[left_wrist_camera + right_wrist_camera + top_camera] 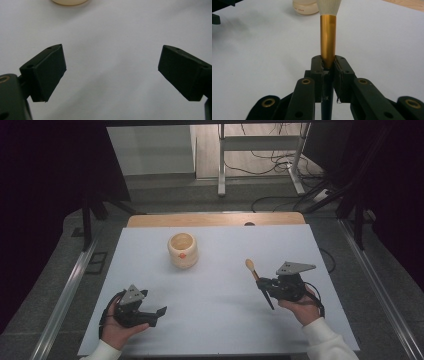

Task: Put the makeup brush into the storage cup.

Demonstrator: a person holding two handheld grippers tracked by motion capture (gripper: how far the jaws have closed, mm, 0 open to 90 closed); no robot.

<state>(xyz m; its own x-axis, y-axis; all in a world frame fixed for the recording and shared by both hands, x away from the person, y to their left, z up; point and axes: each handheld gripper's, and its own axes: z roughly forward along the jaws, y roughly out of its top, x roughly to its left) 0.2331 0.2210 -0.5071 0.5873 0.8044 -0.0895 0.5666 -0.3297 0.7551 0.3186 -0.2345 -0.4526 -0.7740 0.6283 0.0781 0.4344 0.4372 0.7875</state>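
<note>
A: Tongs on the right (265, 285) are seen clamped on a slim make-up brush with a dark handle, a gold metal ferrule and pale bristles (257, 279). Why is it held that way?

B: The grip is placed low, at the junction of ferrule and handle, as shown in the right gripper view (328, 45). The bristle end is thereby left free and aimed away from the hand, toward the round cream-coloured wooden pot with an open top (182, 250). A drop into that pot is judged to be intended.

A: Where is the pot set?

B: It is stood upright on the white-covered worktop (220, 325), near the far middle, well apart from both hands. The brush is held above the sheet, tilted, off to the pot's right.

A: And the left tongs (159, 312)?

B: They are spread wide, with nothing between the pads (47, 72); bare sheet is seen through the gap. They are rested low near the front edge, probably kept ready to steady the pot if needed.
</note>
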